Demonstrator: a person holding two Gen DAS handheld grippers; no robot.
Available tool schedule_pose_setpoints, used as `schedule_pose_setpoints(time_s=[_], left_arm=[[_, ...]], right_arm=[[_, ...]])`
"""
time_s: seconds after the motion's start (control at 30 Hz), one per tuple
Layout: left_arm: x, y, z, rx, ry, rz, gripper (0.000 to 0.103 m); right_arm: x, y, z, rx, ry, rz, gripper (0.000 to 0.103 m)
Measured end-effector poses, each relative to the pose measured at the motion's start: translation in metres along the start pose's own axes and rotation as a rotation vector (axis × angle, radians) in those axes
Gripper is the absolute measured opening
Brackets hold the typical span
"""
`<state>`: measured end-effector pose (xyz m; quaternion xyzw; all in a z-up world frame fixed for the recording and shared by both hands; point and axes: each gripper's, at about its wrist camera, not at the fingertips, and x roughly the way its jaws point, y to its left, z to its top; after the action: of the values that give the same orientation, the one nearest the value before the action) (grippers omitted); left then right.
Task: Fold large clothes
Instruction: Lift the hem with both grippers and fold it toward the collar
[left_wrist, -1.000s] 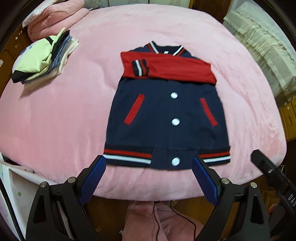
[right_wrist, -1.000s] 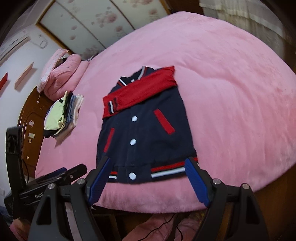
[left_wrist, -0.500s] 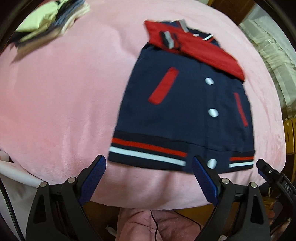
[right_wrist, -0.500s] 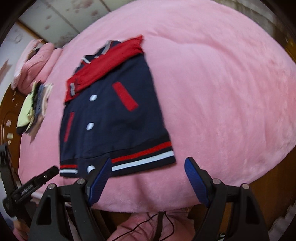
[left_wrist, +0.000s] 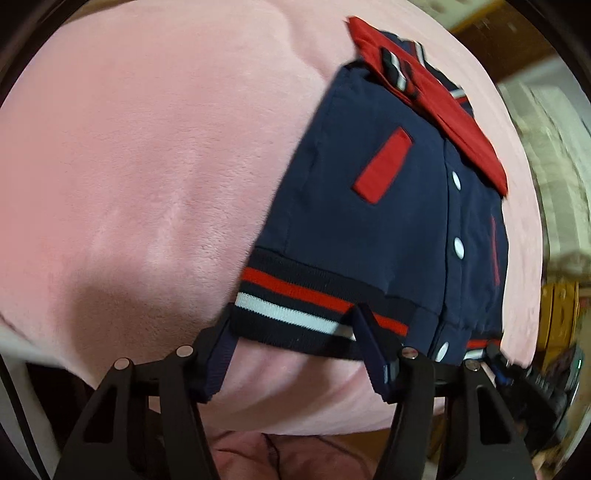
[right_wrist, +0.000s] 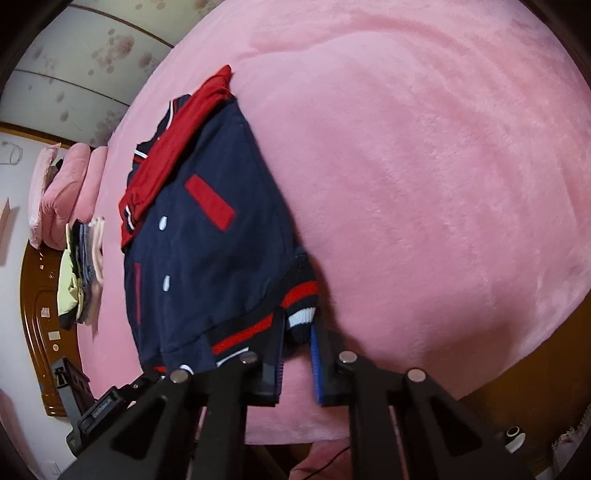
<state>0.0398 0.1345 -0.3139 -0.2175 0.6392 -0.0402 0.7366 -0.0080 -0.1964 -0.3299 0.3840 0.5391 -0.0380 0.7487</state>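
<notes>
A navy jacket (left_wrist: 369, 221) with red sleeves folded across its chest lies buttoned on the pink bed (left_wrist: 147, 166). My left gripper (left_wrist: 295, 332) is open, its fingers either side of the left corner of the striped hem. In the right wrist view the jacket (right_wrist: 207, 258) lies left of centre. My right gripper (right_wrist: 297, 343) is nearly closed on the hem's right corner (right_wrist: 301, 302), which is bunched and lifted between the blue pads.
A stack of folded clothes (right_wrist: 81, 273) sits at the bed's left edge near pink pillows (right_wrist: 59, 192). The wooden headboard (right_wrist: 37, 314) is beyond. The other gripper shows at the lower left (right_wrist: 99, 406). Plain pink blanket lies right of the jacket.
Both grippers moved down and in to the hem's corners. The right gripper narrowed from wide open onto the right corner, bunching it. The left one stayed open.
</notes>
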Motion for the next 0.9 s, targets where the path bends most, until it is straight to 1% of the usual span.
schedule_pose_setpoints(time_s=[0.03, 0.07, 0.13, 0.17, 0.23, 0.33, 0.4, 0.47, 0.53, 0.7, 0.8, 0.9], left_arm=[[0.000, 0.001, -0.001, -0.024, 0.005, -0.007, 0.050], [0.001, 0.001, -0.002, -0.040, 0.009, -0.006, 0.045], [-0.003, -0.003, -0.003, -0.055, 0.002, 0.000, 0.030], [-0.005, -0.004, -0.003, -0.066, -0.003, -0.001, 0.026], [-0.012, -0.009, 0.002, -0.092, -0.010, -0.015, 0.015], [-0.027, -0.019, 0.014, -0.110, -0.036, -0.048, 0.011], [-0.040, -0.028, 0.024, -0.109, -0.072, -0.058, 0.011], [-0.054, -0.042, 0.036, -0.087, -0.108, -0.058, 0.011], [-0.070, -0.058, 0.056, -0.056, -0.138, -0.065, 0.011], [-0.106, -0.087, 0.113, 0.019, -0.234, -0.079, 0.011], [-0.114, -0.100, 0.148, 0.054, -0.291, -0.099, 0.011], [-0.112, -0.109, 0.180, 0.094, -0.308, -0.096, 0.011]], right_arm=[[-0.002, 0.005, 0.001, -0.005, -0.001, 0.007, 0.011], [-0.003, 0.007, 0.001, -0.005, -0.003, 0.015, 0.011], [-0.006, 0.014, 0.004, 0.013, -0.004, 0.047, 0.011], [-0.008, 0.017, 0.005, 0.028, -0.004, 0.068, 0.011], [-0.011, 0.024, 0.010, 0.063, -0.007, 0.110, 0.011], [-0.019, 0.040, 0.022, 0.104, -0.029, 0.185, 0.011], [-0.024, 0.051, 0.031, 0.115, -0.043, 0.221, 0.011], [-0.030, 0.065, 0.042, 0.112, -0.062, 0.253, 0.011], [-0.039, 0.082, 0.058, 0.083, -0.097, 0.282, 0.011], [-0.060, 0.116, 0.098, 0.022, -0.207, 0.316, 0.011], [-0.062, 0.129, 0.122, 0.019, -0.273, 0.311, 0.011], [-0.059, 0.133, 0.141, 0.033, -0.312, 0.294, 0.011]])
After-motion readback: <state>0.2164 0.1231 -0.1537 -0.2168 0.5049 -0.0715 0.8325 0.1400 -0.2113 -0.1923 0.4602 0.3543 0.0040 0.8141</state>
